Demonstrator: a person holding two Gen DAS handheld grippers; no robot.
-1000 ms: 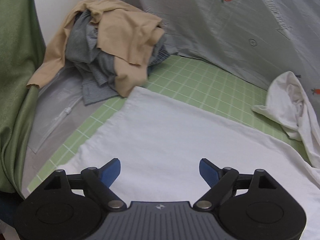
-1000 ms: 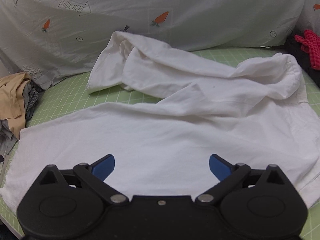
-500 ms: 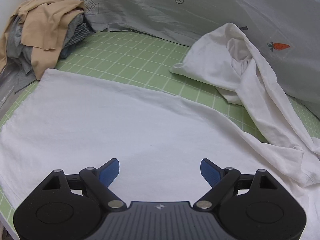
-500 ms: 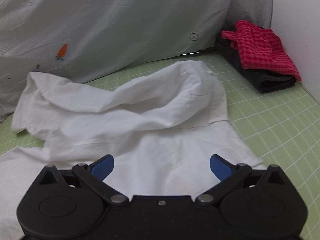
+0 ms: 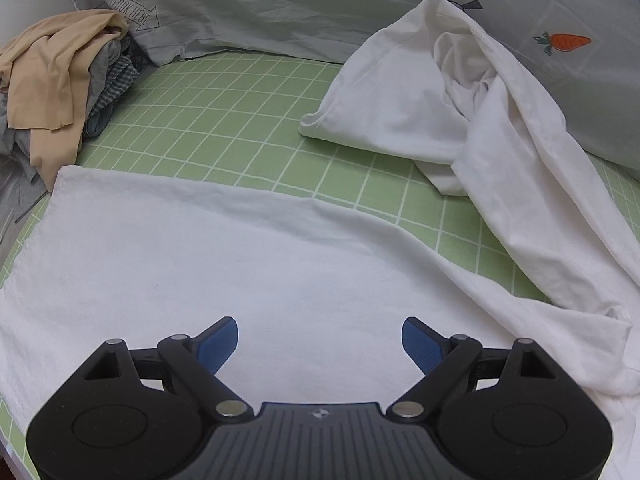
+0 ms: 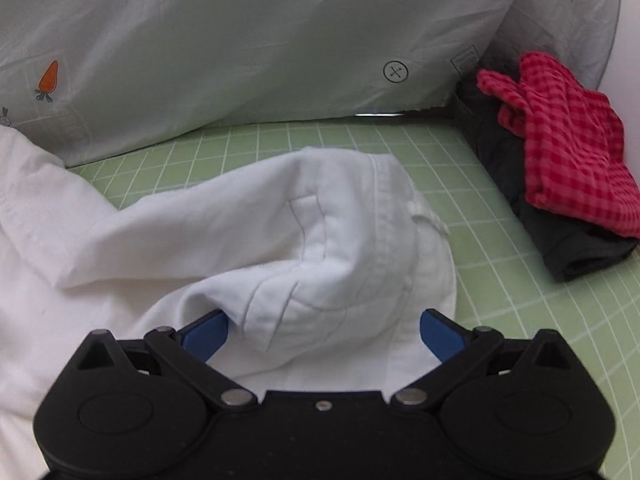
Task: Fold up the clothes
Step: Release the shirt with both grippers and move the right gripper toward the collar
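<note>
A white shirt point(image 5: 240, 264) lies spread on the green grid mat point(image 5: 224, 120), its body flat in the left wrist view and a sleeve point(image 5: 472, 112) bunched up at the far right. My left gripper point(image 5: 320, 344) hovers open over the flat body, nothing between its blue fingers. In the right wrist view the shirt's crumpled end with a stitched band point(image 6: 328, 240) rises in a fold. My right gripper point(image 6: 324, 332) is open, and that fold sits between its fingers, untouched by the pads as far as I can see.
A heap of beige and grey clothes point(image 5: 60, 92) lies at the far left. A red checked cloth on a dark folded garment point(image 6: 560, 160) sits at the far right. A pale carrot-print sheet point(image 6: 240, 60) hangs along the back of the mat.
Both views have swung rightward. My left gripper has shifted along the shirt body away from the beige heap. My right gripper has moved up to the crumpled shirt end, now between its fingers.
</note>
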